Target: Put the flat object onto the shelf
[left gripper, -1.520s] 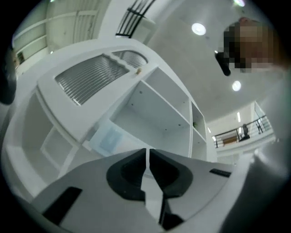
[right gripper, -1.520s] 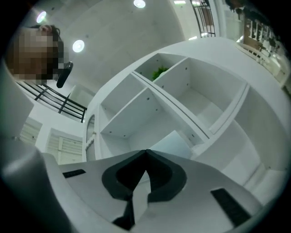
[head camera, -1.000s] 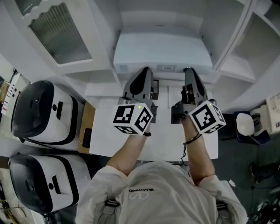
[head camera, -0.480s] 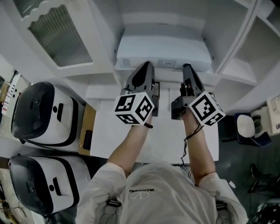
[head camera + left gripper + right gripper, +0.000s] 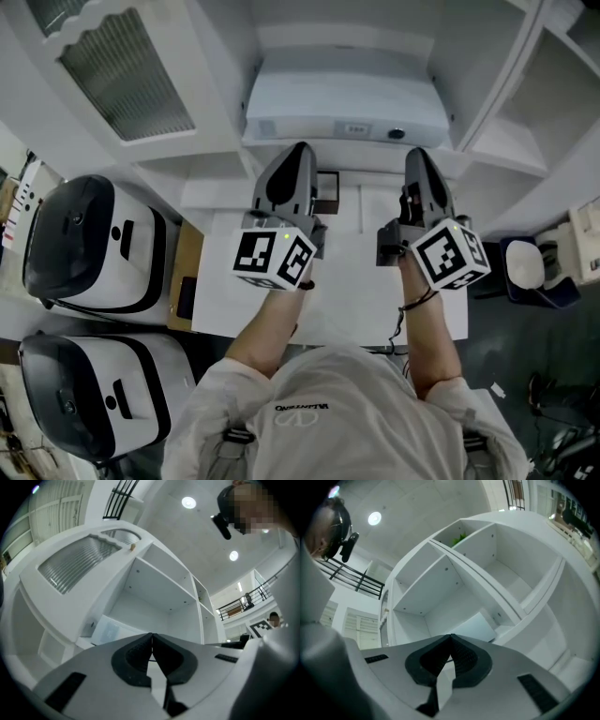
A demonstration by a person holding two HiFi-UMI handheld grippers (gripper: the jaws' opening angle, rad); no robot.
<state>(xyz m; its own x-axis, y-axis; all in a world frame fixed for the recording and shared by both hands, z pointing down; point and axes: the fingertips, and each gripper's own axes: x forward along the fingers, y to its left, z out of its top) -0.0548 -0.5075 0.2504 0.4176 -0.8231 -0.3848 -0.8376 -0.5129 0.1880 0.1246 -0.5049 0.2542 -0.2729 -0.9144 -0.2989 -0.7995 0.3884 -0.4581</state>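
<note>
The flat object, a pale white box [image 5: 342, 105], lies flat inside the white shelf's [image 5: 487, 141] lower compartment, a small label on its front edge. It also shows as a pale slab past the jaws in the left gripper view [image 5: 108, 632] and the right gripper view [image 5: 477, 625]. My left gripper [image 5: 300, 152] hovers just in front of the box's left half, jaws shut, nothing between them [image 5: 152, 635]. My right gripper [image 5: 418, 156] hovers in front of its right half, also shut and empty [image 5: 451, 636]. Neither touches the box.
A white table [image 5: 356, 291] lies under both hands. Two white-and-black domed appliances [image 5: 89, 244] [image 5: 75, 398] stand at the left. A ribbed panel [image 5: 127, 75] sits at upper left. A chair [image 5: 530, 272] stands at the right. Something green [image 5: 459, 538] sits in an upper compartment.
Both grippers have drawn back from the shelf toward the person, uncovering the box's front edge. The jaws stayed shut and the box has not moved.
</note>
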